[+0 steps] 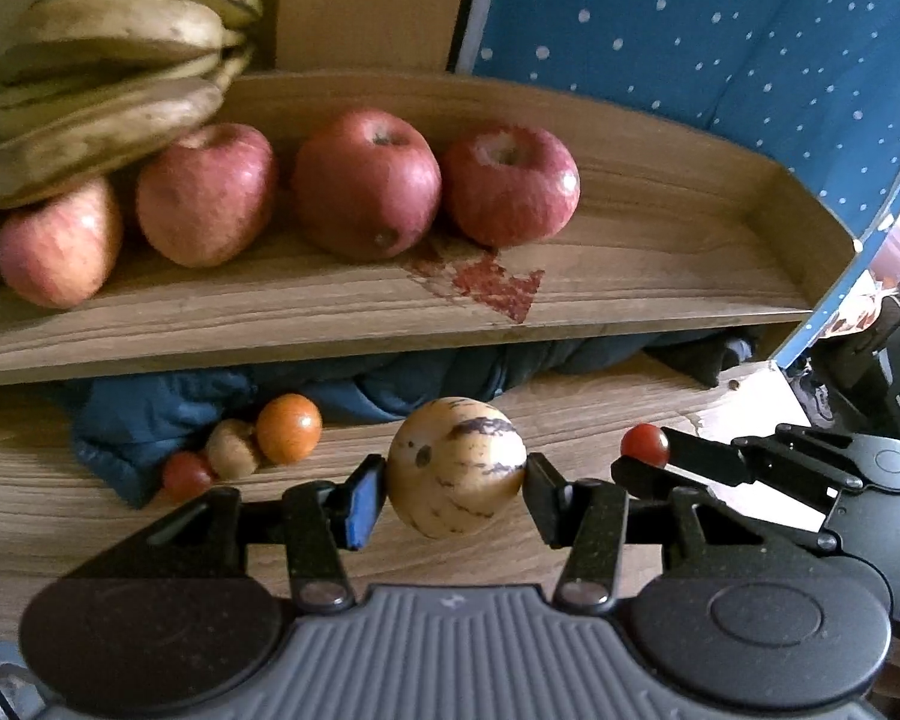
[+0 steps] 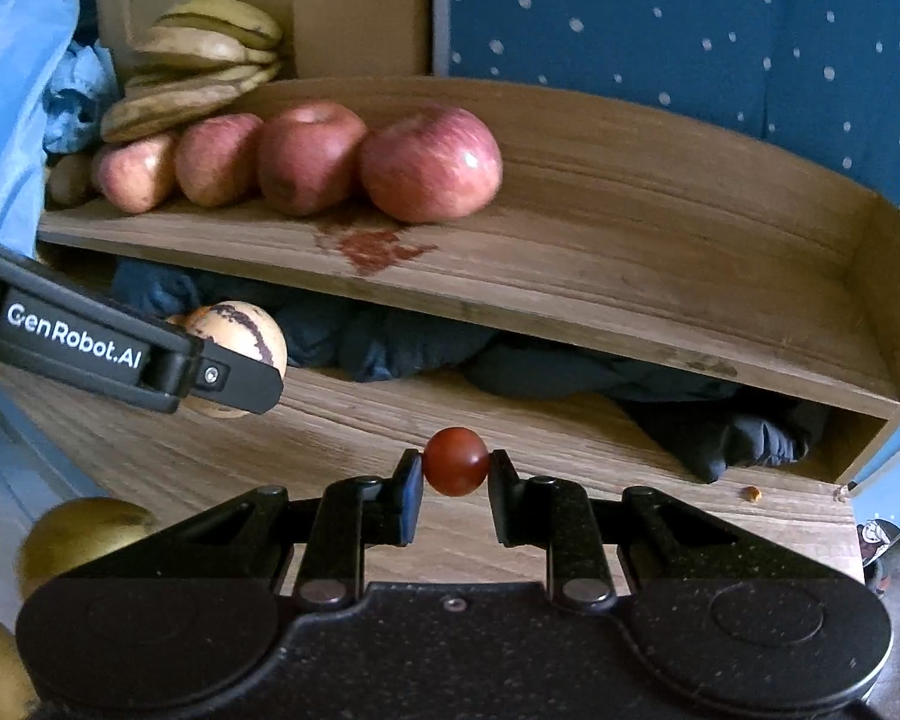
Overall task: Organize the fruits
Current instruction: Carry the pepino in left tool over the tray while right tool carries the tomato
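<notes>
the left gripper [image 1: 456,477] is clamped on a round pale melon [image 1: 456,468] with dark stripes, one pad on each side, and holds it up over the low wooden board [image 1: 570,414]. the right gripper [image 2: 455,471] is pinched tight on a small red tomato [image 2: 455,461], also held up off the board. both point toward the wooden shelf tray [image 1: 660,276] above. on that tray four red apples [image 1: 366,192] sit in a row, close together, and a bunch of bananas [image 1: 126,60] lies at the left end, partly on top of the first apple. so i think the apples and bananas are already put away. the right half of the tray is still bare, with a red stain [image 1: 498,288] near the apples, and that looks like the spot for the two fruits now held. some fruits are still down low beside the blue cloth [image 1: 150,420]: an orange ball-shaped fruit [image 1: 288,427], a pale lumpy one [image 1: 231,447] touching it, and another small red one [image 1: 186,474]. in the right wrist view two yellow fruits [image 2: 84,534] wait at the bottom left too. so the job looks about half done, with more trips to go.
</notes>
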Demonstrator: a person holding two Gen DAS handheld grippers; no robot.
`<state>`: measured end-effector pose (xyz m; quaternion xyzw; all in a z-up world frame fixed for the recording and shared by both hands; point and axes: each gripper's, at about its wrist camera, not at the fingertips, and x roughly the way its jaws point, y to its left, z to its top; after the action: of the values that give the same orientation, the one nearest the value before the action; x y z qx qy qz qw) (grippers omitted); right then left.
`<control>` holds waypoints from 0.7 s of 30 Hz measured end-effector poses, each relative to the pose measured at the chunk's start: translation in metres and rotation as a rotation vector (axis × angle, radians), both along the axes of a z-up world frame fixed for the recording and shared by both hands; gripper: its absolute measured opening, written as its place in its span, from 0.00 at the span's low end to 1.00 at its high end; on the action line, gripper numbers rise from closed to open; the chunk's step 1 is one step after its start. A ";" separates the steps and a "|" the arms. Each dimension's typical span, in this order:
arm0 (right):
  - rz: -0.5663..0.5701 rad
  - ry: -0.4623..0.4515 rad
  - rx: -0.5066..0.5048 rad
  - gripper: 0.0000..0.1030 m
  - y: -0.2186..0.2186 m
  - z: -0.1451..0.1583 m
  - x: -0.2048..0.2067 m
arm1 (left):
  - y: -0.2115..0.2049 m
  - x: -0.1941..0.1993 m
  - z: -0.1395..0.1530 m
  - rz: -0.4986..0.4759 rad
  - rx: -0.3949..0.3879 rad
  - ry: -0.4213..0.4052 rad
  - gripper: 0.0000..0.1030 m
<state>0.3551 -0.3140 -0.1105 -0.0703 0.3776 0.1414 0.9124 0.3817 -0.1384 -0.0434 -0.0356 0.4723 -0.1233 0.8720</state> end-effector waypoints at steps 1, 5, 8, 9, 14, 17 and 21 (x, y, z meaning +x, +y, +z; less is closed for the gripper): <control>0.000 -0.006 -0.002 0.24 0.003 0.002 -0.003 | 0.002 -0.002 0.002 -0.003 0.001 -0.003 0.53; -0.002 -0.025 -0.012 0.24 0.014 0.009 -0.017 | 0.014 -0.015 0.011 -0.017 0.002 -0.018 0.53; -0.009 -0.040 -0.014 0.24 0.021 0.015 -0.028 | 0.021 -0.025 0.016 -0.028 0.002 -0.028 0.53; -0.013 -0.045 -0.014 0.24 0.024 0.017 -0.032 | 0.025 -0.029 0.017 -0.032 0.002 -0.030 0.53; -0.021 -0.064 -0.012 0.24 0.041 0.028 -0.058 | 0.043 -0.051 0.025 -0.040 -0.003 -0.043 0.53; -0.018 -0.071 -0.009 0.24 0.054 0.034 -0.072 | 0.055 -0.064 0.030 -0.042 -0.008 -0.048 0.53; -0.006 -0.078 -0.009 0.24 0.074 0.042 -0.092 | 0.070 -0.080 0.034 -0.050 -0.014 -0.054 0.53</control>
<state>0.2631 -0.2402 -0.0689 -0.0788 0.3428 0.1341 0.9265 0.3013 -0.0684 -0.0092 -0.0265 0.4484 -0.1492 0.8809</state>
